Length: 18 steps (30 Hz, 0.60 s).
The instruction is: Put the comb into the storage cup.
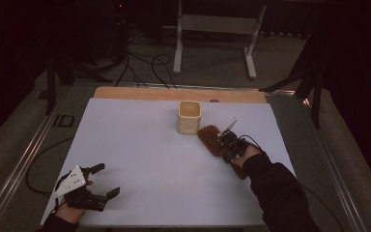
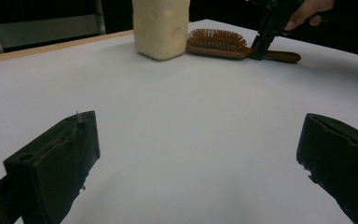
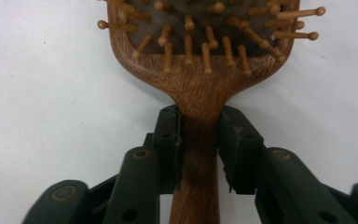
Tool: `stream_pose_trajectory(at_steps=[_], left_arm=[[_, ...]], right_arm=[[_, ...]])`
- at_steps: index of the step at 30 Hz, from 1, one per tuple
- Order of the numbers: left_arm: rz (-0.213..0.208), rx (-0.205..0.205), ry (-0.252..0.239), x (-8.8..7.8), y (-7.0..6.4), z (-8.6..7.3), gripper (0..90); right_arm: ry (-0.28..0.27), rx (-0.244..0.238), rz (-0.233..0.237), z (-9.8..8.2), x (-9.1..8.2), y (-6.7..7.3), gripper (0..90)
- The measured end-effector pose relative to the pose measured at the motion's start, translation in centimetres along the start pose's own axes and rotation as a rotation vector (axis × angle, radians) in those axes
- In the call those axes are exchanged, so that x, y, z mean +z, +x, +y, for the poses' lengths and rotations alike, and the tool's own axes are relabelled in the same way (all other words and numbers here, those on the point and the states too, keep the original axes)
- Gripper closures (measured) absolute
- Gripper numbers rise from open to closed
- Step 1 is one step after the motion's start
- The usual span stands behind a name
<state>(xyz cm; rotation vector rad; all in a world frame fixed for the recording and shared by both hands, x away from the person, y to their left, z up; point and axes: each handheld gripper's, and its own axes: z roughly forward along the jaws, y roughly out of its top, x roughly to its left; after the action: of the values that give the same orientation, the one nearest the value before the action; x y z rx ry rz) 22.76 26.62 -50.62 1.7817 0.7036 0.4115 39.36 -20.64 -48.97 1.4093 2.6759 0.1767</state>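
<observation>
While the left gripper (image 1: 105, 181) is resting at about seven o'clock on the white table (image 1: 140, 159), its jaws are standing wide apart with nothing between them, bare table showing in the gap in the left gripper view. The person's left hand (image 1: 70, 210) is wrapping the gripper's body from the near edge, and the grey three-cornered plate (image 1: 71, 181) is sitting on top of it.

Toward twelve o'clock, a cream square cup (image 1: 189, 117) is standing upright near the far edge, its mouth facing up. Just beside it, at about one o'clock, a wooden hairbrush (image 1: 209, 138) is lying flat with its bristles pointing up, its head nearest the cup and its handle running back toward four o'clock. Cup and brush are sitting close together; whether they are touching cannot be told.

At about three o'clock, the right gripper (image 1: 228, 144) is clamping the hairbrush at the neck of the handle, right where it widens into the head; in the right gripper view (image 3: 200, 140) both pads are pressing on the wood from either side. The right hand (image 1: 245, 153), in a dark sleeve (image 1: 280, 193), is holding that gripper over the handle.
</observation>
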Motion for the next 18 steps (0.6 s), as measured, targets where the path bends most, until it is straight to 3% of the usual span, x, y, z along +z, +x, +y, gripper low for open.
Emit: stream_pose_trajectory(at_steps=[8, 18], left_arm=[[-0.002, 0.003, 0.004, 0.0, 0.0, 0.0, 0.0], [0.0, 0.003, 0.008, 0.1, -0.1, 0.0, 0.0]], right_arm=[[0.018, 0.002, -0.001, 0.2, 0.0, 0.0, 72.5], [-0.103, 0.039, 0.001, -1.4, 0.0, 0.1, 73.4]])
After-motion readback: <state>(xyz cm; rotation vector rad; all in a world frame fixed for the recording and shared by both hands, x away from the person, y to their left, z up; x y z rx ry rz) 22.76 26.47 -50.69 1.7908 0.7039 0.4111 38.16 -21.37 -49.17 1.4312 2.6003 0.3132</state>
